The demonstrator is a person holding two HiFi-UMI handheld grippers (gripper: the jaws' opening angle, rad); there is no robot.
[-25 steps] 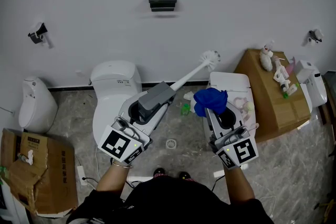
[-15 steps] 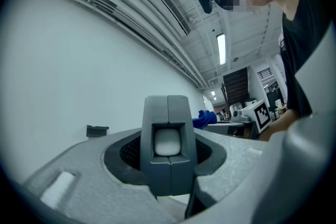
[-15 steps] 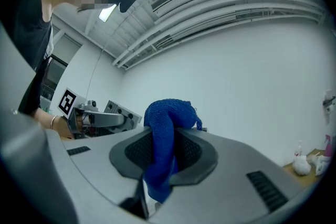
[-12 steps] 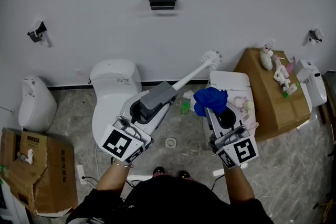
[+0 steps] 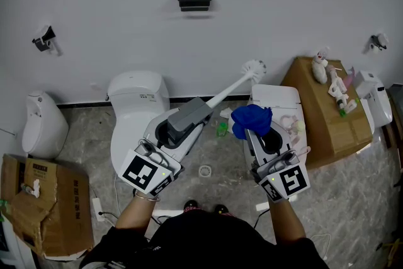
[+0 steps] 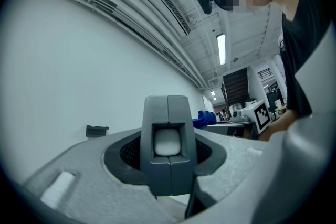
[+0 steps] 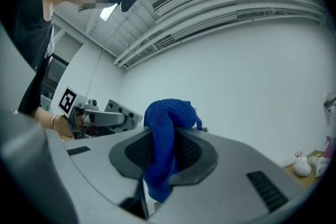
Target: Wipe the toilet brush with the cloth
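The toilet brush has a white shaft (image 5: 228, 90) that slants up and right to a white head (image 5: 254, 67) near the wall. My left gripper (image 5: 172, 131) is shut on its grey handle (image 5: 187, 116). In the left gripper view the grey handle (image 6: 168, 139), with its white end, is clamped between the jaws of the left gripper (image 6: 168, 157). My right gripper (image 5: 260, 137) is shut on a bunched blue cloth (image 5: 252, 120), held just right of the shaft and apart from it. In the right gripper view the cloth (image 7: 165, 120) hangs out of the right gripper (image 7: 160, 162).
A white toilet (image 5: 135, 94) stands below my left gripper and another (image 5: 275, 99) under my right. At the left are a white urinal (image 5: 44, 124) and a torn cardboard box (image 5: 38, 198). A cardboard box (image 5: 324, 116) with small toys stands right. A black holder (image 5: 194, 2) hangs on the wall.
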